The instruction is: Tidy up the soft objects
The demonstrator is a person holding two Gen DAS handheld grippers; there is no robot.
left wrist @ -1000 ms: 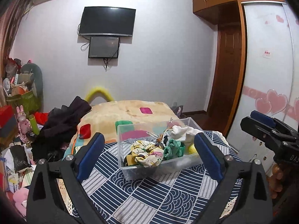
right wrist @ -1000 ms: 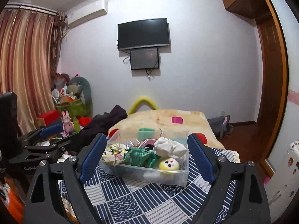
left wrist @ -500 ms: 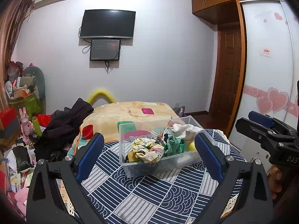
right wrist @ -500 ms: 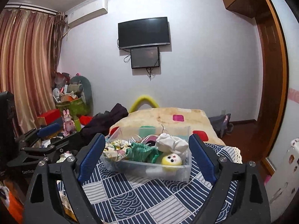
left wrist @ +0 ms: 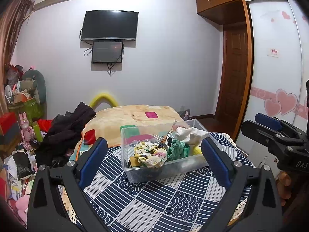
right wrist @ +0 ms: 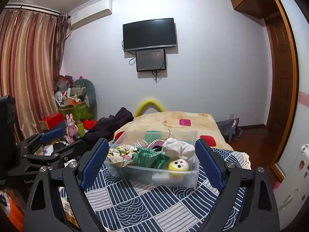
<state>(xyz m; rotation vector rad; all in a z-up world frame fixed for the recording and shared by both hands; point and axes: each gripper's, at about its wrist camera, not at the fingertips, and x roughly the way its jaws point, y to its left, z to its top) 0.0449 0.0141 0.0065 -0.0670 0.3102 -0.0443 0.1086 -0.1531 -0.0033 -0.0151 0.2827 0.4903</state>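
Note:
A clear plastic bin (left wrist: pixel 173 169) (right wrist: pixel 173 179) stands on a table with a navy patterned cloth (left wrist: pixel 154 203) (right wrist: pixel 154 208). In it lie a floral cloth (left wrist: pixel 149 154) (right wrist: pixel 118 154), a green knit piece (left wrist: pixel 177 149) (right wrist: pixel 147 157), a white cloth bundle (left wrist: pixel 190 133) (right wrist: pixel 178 148) and a yellow plush face (right wrist: pixel 178 166). My left gripper (left wrist: pixel 153 158) is open and empty, back from the bin. My right gripper (right wrist: pixel 152 159) is open and empty, also back from the bin. Each gripper shows at the edge of the other's view.
A bed with a tan blanket (left wrist: pixel 135 114) (right wrist: pixel 173 118) lies behind the table, with dark clothes (left wrist: pixel 65 131) piled at its left. Toys and boxes (left wrist: pixel 21 119) crowd the left floor. A wardrobe (left wrist: pixel 276 77) and a door (left wrist: pixel 233 73) stand at the right.
Both grippers have drawn back and risen a little from the bin, so it looks smaller and lower. Both stay open.

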